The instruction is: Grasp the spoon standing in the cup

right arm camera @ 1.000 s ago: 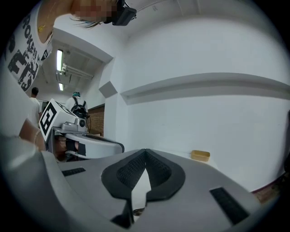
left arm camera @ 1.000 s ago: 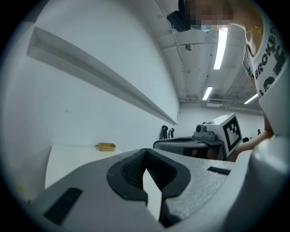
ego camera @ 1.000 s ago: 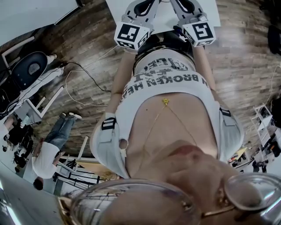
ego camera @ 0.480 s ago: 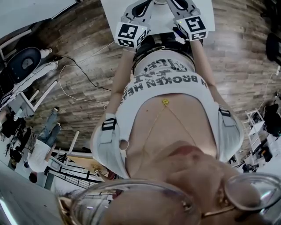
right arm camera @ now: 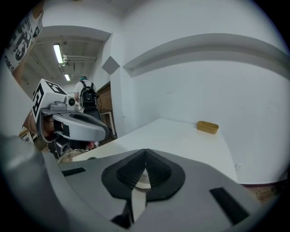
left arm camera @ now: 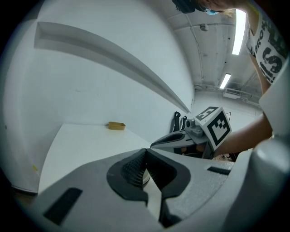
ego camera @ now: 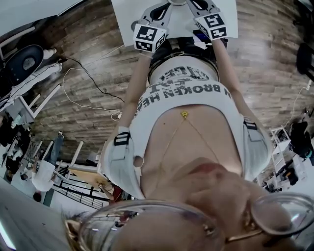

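No spoon shows in any view. A pale rounded rim (right arm camera: 142,183) peeks through the gap under my right gripper's pads; I cannot tell whether it is the cup. My left gripper (left arm camera: 145,152) is shut, its ribbed pads meeting at the tips with nothing between them. My right gripper (right arm camera: 145,152) is shut and empty too. Both point over the white table (left arm camera: 81,145), side by side and slightly downward. In the head view their marker cubes (ego camera: 148,37) sit at the top of the frame, at the table's near edge (ego camera: 126,12).
A small tan box (left arm camera: 116,125) lies at the far side of the table against the white wall, also seen as the tan box (right arm camera: 207,127). A person's torso fills the head view. Wooden floor, cables and chairs lie to the left.
Both grippers have moved toward the top of the head view and over the white table. More of the table edge shows now.
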The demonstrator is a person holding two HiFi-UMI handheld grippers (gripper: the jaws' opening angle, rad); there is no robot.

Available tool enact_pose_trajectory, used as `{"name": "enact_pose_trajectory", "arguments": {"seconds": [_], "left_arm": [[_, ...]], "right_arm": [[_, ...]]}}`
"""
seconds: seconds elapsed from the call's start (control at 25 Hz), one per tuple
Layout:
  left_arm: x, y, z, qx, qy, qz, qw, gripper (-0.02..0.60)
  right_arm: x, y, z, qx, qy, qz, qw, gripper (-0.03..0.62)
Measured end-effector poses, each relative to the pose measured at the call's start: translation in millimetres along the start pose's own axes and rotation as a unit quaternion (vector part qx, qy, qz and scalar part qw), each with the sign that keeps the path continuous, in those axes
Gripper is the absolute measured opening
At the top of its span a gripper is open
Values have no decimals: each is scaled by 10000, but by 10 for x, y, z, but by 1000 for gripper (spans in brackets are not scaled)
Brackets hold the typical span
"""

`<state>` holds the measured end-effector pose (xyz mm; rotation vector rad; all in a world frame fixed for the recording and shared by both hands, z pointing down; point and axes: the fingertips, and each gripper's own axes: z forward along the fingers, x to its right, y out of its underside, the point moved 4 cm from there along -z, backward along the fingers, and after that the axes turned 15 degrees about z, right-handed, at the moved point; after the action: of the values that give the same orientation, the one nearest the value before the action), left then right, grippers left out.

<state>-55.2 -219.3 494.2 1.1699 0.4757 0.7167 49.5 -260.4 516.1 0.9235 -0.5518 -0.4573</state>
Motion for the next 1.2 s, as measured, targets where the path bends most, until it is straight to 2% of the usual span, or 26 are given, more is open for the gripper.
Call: {"name": "enact_pose_trajectory", "arguments": {"seconds": [0.28, 0.52, 0.76, 0.92, 1.04, 1.2], "left_arm": [[84, 34, -35, -12, -82, -254, 9996, -9], [131, 50, -69, -79, -170, -363, 9992, -9], [87, 78, -139, -112, -277, -402, 9987, -9], [87, 82, -183, -103, -360, -441, 9983, -9], [73, 75, -255, -87, -423, -501, 9978, -9], [38, 114, -351, -118, -586, -538, 9968, -9]], "right_arm": [[175, 263, 125, -448, -47, 423, 9981, 6], [326, 327, 213, -745, -18, 667, 9950, 6], [454, 255, 217, -507, 79, 890, 9947, 11], [555, 186, 196, -228, 66, 1145, 9931, 94], [618, 165, 230, -209, 58, 1333, 9908, 147], [665, 202, 335, -366, -47, 1429, 9891, 164]]}}
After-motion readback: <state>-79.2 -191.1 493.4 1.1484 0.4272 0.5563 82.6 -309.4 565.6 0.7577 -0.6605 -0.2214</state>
